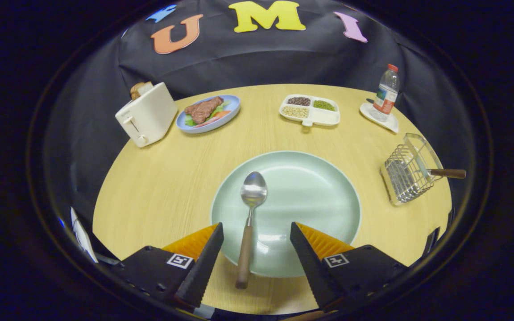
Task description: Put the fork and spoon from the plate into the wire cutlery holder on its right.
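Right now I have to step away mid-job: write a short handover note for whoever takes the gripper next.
Gripper: open, empty, its fingers either side of the spoon's handle, not touching it.
Spoon: on the plate, bowl toward the middle, handle sticking out over the near rim.
Holder: right of the plate, with one wooden-handled utensil already in it, probably the fork.
Done: apparently the fork.
Left: close on the spoon handle, lift, carry right, drop into the holder.

toaster (147, 115) with bread | steak plate (208, 113) | divided bean tray (310, 110) | water bottle (386, 93) on coaster (379, 117)
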Demonstrator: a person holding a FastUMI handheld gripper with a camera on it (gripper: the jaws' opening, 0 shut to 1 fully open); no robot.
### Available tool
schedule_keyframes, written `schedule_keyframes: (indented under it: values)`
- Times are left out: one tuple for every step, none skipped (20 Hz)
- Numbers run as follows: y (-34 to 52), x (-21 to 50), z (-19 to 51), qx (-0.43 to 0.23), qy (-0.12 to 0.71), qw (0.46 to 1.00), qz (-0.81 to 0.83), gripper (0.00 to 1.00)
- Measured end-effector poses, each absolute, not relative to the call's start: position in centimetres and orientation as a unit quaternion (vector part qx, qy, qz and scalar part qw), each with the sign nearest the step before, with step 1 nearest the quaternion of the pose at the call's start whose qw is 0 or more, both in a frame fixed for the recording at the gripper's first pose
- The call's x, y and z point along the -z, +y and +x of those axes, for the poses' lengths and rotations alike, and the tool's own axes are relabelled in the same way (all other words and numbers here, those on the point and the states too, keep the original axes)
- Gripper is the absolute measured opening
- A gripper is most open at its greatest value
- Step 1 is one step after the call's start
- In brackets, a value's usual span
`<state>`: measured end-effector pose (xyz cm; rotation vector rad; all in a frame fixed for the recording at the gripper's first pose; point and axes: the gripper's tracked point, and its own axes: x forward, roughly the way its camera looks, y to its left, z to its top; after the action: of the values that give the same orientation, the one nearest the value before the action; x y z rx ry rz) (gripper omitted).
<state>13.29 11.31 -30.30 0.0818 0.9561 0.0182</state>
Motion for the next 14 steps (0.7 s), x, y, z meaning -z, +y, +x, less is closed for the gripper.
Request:
schedule_keyframes:
  values:
    - [11.4, 30.7, 13.4, -0.009, 0.465, 0.884, 0.04, 0.89]
    - [11.5, 31.0, 13.5, -0.009, 0.471, 0.881, 0.042, 0.87]
    - [11.4, 31.3, 13.7, -0.004, 0.476, 0.879, 0.043, 0.85]
    - [11.5, 31.6, 13.9, -0.004, 0.479, 0.876, 0.045, 0.81]
    - [11.6, 31.9, 13.9, -0.005, 0.483, 0.874, 0.044, 0.78]
    - [11.8, 32.4, 13.9, -0.007, 0.491, 0.87, 0.041, 0.75]
    - [11.8, 32.7, 13.8, -0.006, 0.498, 0.866, 0.037, 0.66]
    - [11.7, 33.2, 13.7, -0.004, 0.508, 0.86, 0.032, 0.56]
    - [11.8, 32.8, 13.6, -0.003, 0.505, 0.863, 0.029, 0.47]
    - [11.8, 33.2, 13.8, -0.001, 0.506, 0.862, 0.028, 0.37]
    - [11.9, 33.2, 13.7, -0.001, 0.506, 0.862, 0.022, 0.36]
    - [11.8, 33.2, 13.8, 0.0, 0.505, 0.863, 0.015, 0.36]
    - [12.1, 33.5, 13.5, -0.006, 0.504, 0.863, 0.021, 0.36]
    - [12.2, 33.4, 13.9, -0.006, 0.505, 0.863, 0.021, 0.21]
